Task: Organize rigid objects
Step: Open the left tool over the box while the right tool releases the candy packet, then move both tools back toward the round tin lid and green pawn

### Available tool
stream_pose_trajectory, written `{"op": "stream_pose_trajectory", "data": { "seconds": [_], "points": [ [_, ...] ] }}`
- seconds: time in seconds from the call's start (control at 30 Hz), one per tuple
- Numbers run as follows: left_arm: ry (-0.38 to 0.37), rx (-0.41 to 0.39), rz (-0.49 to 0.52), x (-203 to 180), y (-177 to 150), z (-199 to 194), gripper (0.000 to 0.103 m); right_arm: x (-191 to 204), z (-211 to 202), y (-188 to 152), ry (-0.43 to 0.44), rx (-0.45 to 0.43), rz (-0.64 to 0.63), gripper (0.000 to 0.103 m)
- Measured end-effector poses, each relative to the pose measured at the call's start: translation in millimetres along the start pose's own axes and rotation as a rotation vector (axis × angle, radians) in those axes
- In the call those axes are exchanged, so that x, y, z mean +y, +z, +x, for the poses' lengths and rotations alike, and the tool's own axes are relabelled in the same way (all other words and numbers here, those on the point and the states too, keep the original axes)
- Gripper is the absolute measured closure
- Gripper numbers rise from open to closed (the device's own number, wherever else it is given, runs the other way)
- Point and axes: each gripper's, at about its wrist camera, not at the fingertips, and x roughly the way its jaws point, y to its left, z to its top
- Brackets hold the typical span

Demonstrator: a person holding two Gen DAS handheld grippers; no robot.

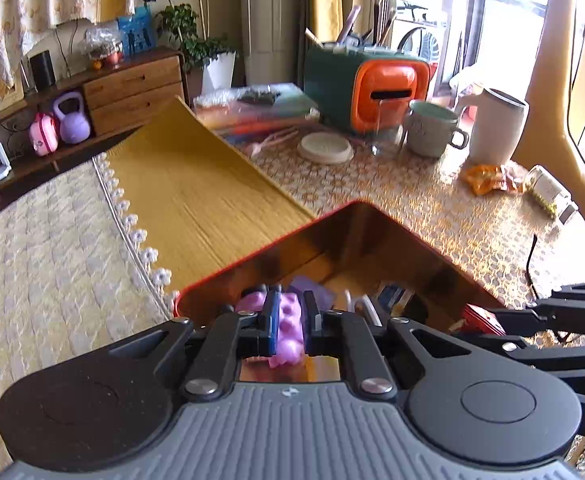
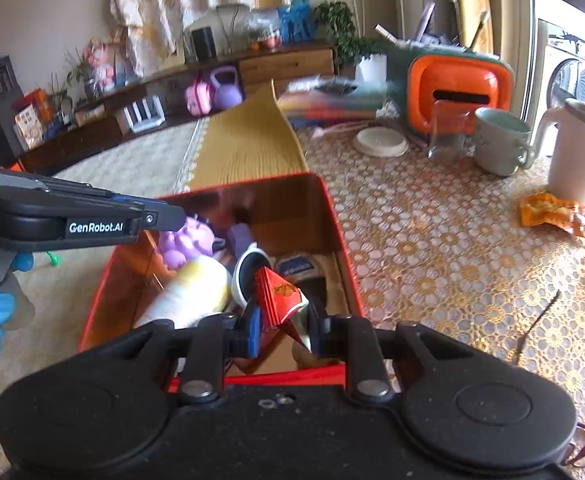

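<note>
On a lace-covered table, an orange box. The left gripper clamps a knobbly purple toy; the right gripper clamps a red packet, seemingly light and crushable, pinched mid-body.

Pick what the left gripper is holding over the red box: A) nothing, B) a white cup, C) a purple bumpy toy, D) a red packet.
C: the left gripper is shut on the purple bumpy toy above the red box; the red packet sits in the right gripper.
</note>
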Motion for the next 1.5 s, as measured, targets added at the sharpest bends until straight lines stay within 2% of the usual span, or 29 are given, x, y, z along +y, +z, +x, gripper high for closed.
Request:
{"op": "stream_pose_trajectory", "data": {
  "seconds": [0.27, 0.37, 0.43, 0.53, 0.77, 0.83, 1.2, 1.5],
  "points": [
    [-0.008, 0.003, -0.006, -2, -6, 4, 0.092, 2, 10, -1, -0.037, 0.02, -0.016, 0.074],
    [-0.003, 0.004, -0.011, -3, -7, 4, 0.092, 4, 9, -2, -0.047, 0.015, -0.024, 0.069],
    [0.004, 0.001, -0.017, -2, -8, 1, 0.092, 5, 7, -2, -0.048, 0.015, -0.02, 0.061],
    [0.004, -0.003, -0.024, -1, -10, -5, 0.092, 6, 4, -2, -0.052, 0.011, -0.016, 0.06],
    [0.009, -0.016, -0.035, 2, -14, -27, 0.092, 12, -10, -1, -0.056, -0.004, -0.012, 0.056],
    [0.007, -0.023, -0.035, 3, -15, -35, 0.092, 16, -16, -1, -0.051, -0.011, -0.017, 0.051],
    [0.007, -0.046, -0.058, 10, -28, -81, 0.091, 46, -52, -2, 0.002, -0.054, -0.034, 0.043],
    [0.045, -0.079, -0.075, 25, -50, -121, 0.091, 80, -74, 1, 0.05, -0.089, -0.061, 0.038]
  ]
}}
